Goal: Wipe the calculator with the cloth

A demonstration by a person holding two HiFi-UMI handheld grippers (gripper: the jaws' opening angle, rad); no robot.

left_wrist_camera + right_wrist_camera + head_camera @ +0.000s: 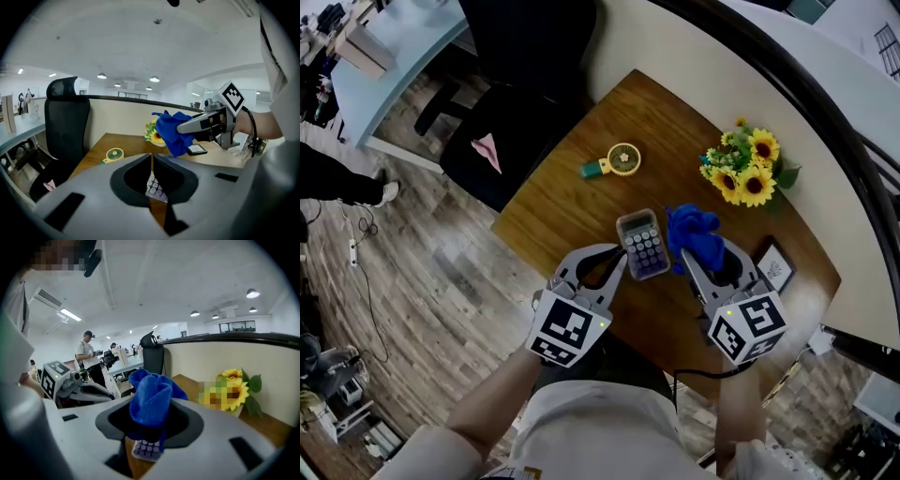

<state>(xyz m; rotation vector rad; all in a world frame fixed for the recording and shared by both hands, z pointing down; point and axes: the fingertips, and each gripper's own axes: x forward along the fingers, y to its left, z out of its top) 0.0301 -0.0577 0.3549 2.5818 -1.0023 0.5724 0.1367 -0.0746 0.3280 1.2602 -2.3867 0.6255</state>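
Head view shows one brown wooden table (pixel 572 202) with two grippers over its near edge. The left gripper (pixel 622 261) has its jaws drawn together, tips at the calculator's left edge. The right gripper (pixel 694 258) is clamped on one bunched blue cloth (pixel 694 234), just right of the calculator. One bunch of yellow sunflowers (pixel 742 169) stands further back. One grey slab calculator (pixel 643 246) lies flat between the grippers, long axis running away from the person, display end far, keys near.

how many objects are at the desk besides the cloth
4: calculator at the left gripper's tip, yellow round gadget farther out, sunflowers far right, frame beside the right gripper; more may hide beneath.
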